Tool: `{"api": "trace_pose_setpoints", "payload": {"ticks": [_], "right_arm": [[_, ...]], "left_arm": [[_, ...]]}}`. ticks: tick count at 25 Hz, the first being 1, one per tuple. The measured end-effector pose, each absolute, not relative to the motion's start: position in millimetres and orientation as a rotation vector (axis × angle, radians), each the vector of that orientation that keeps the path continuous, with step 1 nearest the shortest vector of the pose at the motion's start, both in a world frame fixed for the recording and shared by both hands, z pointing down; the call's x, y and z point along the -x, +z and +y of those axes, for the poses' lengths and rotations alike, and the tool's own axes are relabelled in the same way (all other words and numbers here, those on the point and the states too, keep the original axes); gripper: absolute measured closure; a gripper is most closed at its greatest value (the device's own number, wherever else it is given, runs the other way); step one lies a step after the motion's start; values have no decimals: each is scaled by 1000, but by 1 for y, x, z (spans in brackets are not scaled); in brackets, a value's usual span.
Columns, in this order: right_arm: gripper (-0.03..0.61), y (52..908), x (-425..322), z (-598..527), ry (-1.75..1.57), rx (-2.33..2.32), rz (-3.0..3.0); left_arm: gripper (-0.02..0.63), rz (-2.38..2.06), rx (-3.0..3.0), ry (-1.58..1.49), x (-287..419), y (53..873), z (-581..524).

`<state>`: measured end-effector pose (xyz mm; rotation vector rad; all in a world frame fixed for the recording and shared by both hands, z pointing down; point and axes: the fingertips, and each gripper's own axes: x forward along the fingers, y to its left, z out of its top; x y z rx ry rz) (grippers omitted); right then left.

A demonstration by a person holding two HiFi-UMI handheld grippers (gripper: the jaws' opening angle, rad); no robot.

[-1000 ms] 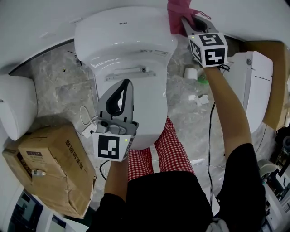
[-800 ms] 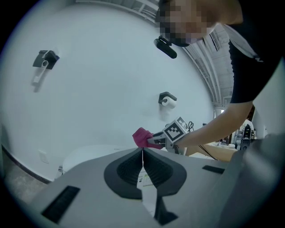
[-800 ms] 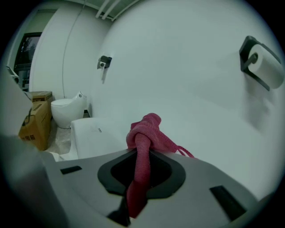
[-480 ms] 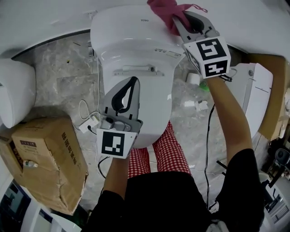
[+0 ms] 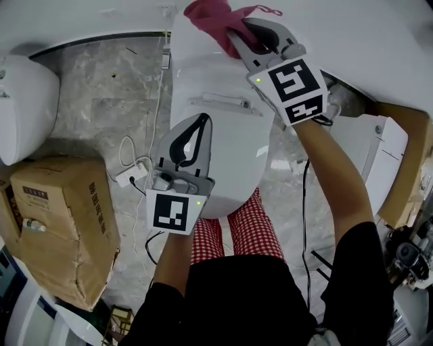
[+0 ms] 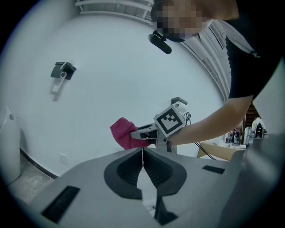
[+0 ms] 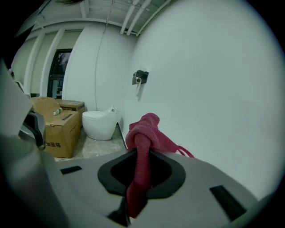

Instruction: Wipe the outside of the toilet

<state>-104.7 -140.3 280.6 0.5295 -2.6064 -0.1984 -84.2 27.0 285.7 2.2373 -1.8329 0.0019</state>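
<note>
Pinching the pink cloth (image 5: 208,15) in my right gripper (image 5: 235,35), I hold it at the back of the toilet (image 5: 233,145) for wiping, while my left gripper (image 5: 203,117) hovers clenched and empty over its front, out of the way.

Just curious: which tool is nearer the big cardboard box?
Left. The left tool hovers over the toilet, right of the cardboard box; the right tool is farther, at the rear.

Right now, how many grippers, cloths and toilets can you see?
Grippers: 2 (left gripper, right gripper)
Cloths: 1 (cloth)
Toilets: 2 (middle toilet, left toilet); white fixture at right unclear, not counted
Total: 5
</note>
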Motion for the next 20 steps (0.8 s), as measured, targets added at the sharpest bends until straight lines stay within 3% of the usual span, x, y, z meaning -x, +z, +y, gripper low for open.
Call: {"api": "trace_pose_setpoints", "payload": {"ticks": [15, 20], "right_arm": [[523, 342, 197, -83, -35, -251, -2531], [523, 364, 202, -88, -153, -263, -2421]], "left_arm": [[603, -1955, -2103, -75, 146, 292, 60], [603, -1935, -2106, -82, 146, 293, 65]]}}
